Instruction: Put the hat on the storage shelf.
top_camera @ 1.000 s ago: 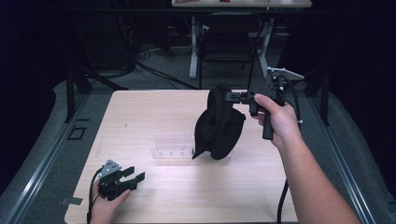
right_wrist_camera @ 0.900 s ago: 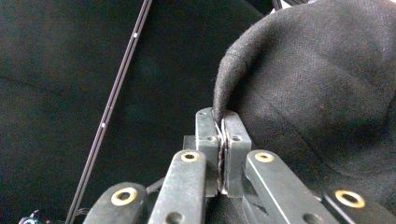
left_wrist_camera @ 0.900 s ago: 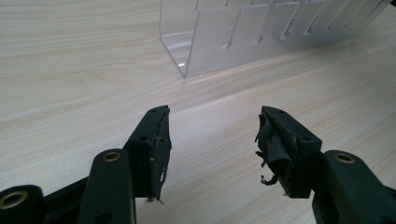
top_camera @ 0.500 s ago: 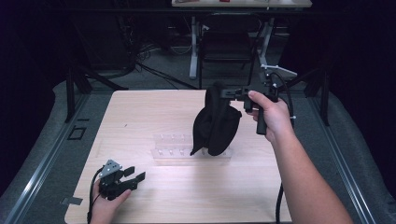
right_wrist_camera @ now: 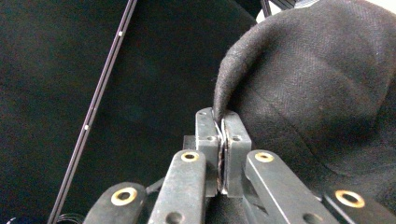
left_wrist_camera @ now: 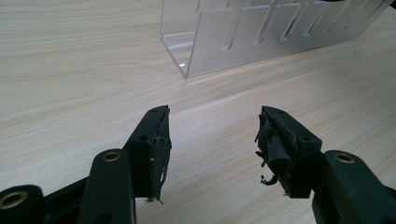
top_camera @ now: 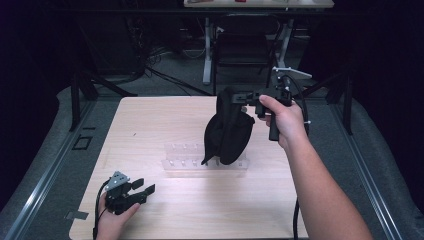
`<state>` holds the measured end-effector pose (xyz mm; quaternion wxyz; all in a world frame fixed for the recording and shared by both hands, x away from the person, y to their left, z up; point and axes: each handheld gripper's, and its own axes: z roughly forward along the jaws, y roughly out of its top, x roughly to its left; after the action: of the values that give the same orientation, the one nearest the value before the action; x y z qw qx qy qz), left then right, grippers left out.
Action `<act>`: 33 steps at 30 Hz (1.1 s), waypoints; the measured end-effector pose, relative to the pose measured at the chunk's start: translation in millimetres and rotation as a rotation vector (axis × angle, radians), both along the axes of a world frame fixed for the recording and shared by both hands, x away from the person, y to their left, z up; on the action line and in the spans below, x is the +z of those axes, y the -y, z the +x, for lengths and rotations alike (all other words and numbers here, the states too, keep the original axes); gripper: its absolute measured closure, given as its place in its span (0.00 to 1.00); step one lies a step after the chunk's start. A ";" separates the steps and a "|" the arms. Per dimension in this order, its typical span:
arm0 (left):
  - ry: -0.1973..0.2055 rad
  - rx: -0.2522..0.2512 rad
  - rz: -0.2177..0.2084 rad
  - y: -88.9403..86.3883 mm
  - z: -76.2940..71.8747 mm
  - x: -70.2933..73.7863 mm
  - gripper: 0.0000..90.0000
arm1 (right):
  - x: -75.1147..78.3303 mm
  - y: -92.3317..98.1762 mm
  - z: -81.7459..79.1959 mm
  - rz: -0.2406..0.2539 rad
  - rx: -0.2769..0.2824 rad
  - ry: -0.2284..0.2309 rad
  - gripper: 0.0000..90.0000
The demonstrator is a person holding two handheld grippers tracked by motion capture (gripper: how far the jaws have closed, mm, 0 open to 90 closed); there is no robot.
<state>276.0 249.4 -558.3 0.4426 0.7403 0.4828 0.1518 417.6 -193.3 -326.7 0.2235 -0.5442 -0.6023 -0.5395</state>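
Cloth [top_camera: 227, 127] hangs lengthwise from my right gripper [top_camera: 246, 96] over the clear rack [top_camera: 186, 159] in the high view. My left gripper [left_wrist_camera: 212, 135] stands apart, nearer the rack's end. The right gripper view has its jaws pinching the cloth's edge.

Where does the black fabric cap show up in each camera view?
High view: the black fabric cap hangs right of centre, above the clear plastic slotted rack, pinched at its top edge by the right hand-held gripper.
Left gripper view: not in the picture; the rack lies ahead.
Right gripper view: the cap fills the upper right, its edge clamped between the jaws.
Shared landmark: the right hand-held gripper's pinch point.
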 end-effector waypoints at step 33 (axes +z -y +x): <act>0.119 -0.107 0.004 30.7 2.2 35.7 0.53 | -14.1 -30.8 -8.8 0.080 0.048 -0.029 0.98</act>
<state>278.1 218.7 -522.7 0.4764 0.7556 0.4151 0.1729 408.8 -162.4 -340.8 0.2667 -0.5280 -0.5897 -0.5498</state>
